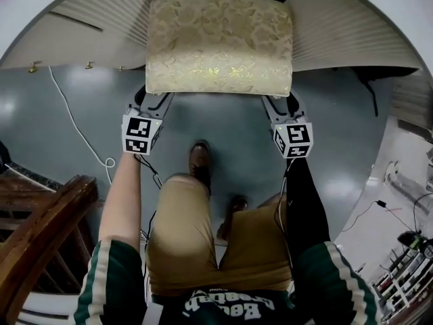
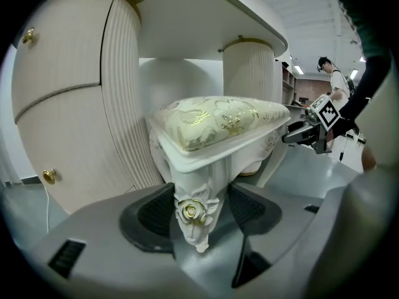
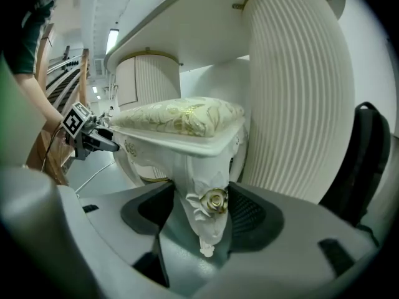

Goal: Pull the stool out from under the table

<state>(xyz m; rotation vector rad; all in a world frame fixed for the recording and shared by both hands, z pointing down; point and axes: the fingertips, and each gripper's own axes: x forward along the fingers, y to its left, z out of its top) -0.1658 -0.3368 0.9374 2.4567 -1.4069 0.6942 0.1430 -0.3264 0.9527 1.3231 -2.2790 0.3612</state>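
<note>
We have the left claw [image 1: 154, 100] spread around one leg [image 2: 194, 198] and the right claw [image 1: 279, 103] spread around another leg [image 3: 209, 207] of the stool [image 1: 220, 42], half under the counter [image 1: 352, 32].

The stool cushion [image 1: 220, 42] is cream with gold floral brocade; stool leg [image 2: 194, 213] white with a gold rose; table [image 1: 352, 26] white, ribbed; floor [image 1: 237, 120] glossy grey; near shorts [image 1: 176, 242] tan; sleeves [image 1: 101, 283] green, white-striped.

In the head view, the stool [image 1: 220, 42] hides its own legs under its cushion, along with the tips of the left gripper [image 1: 157, 99] and right gripper [image 1: 276, 101] at its near corners. Its far edge vanishes beneath the table [image 1: 338, 32]. Clutter [image 1: 411, 259] far right of the stool is too small to identify.
</note>
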